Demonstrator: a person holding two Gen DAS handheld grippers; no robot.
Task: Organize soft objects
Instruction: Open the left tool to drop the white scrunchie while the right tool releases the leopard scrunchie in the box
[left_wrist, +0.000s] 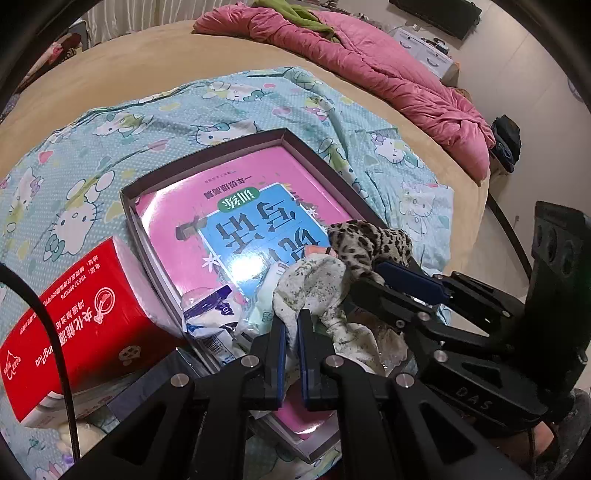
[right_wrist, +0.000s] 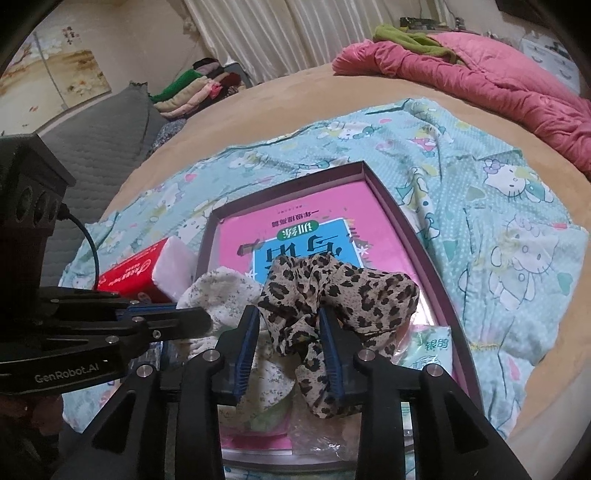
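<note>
1. Spread over the tan bed is a Hello Kitty sheet, with a pink quilt at the far right.
2. On the sheet sits a shallow box holding a pink book; a red tissue pack lies to its left.
3. Left gripper is nearly closed, pinching a white floral cloth at the box's near end.
4. Right gripper is part open, clasping a leopard-print cloth just right of the floral one.

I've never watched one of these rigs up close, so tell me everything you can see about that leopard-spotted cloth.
The leopard-print cloth looks thin and soft, tan with dark spots, bunched and crumpled. The right tongs are closed around its middle, so it drapes over and between the blue pads. It sits above the pink book inside the shallow box, beside the white floral cloth held in the left tongs.
</note>
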